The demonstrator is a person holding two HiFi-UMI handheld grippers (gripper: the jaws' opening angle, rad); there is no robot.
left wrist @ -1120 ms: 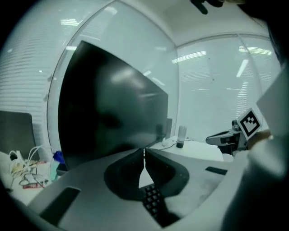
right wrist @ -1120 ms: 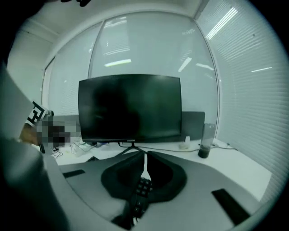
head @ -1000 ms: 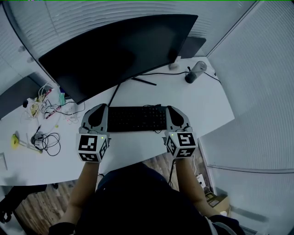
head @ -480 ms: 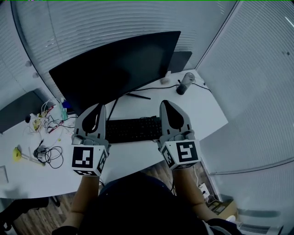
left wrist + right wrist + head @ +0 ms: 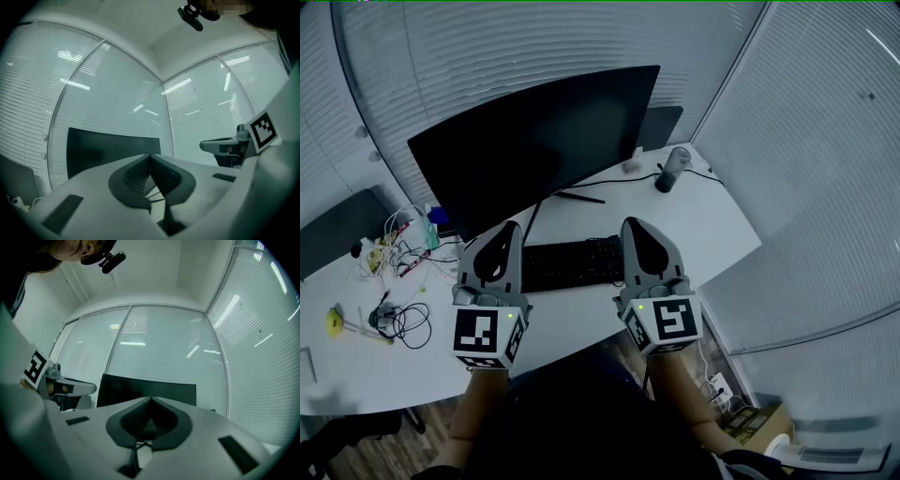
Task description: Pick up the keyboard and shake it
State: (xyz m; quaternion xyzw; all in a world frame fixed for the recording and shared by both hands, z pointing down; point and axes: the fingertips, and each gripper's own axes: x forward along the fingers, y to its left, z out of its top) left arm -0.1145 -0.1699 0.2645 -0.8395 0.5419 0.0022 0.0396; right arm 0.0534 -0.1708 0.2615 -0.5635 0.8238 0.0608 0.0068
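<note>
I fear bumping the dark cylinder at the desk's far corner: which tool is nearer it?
Right. The right tool is front-left of the cylinder; the left tool is much farther left.

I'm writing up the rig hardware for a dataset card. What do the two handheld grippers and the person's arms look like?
The left gripper and right gripper have light grey, tapering shells with dark teardrop-shaped insets. Each carries a rear marker cube of black-and-white squares, with a small green light. The person wears a dark top, and no sleeves cover the forearms.
</note>
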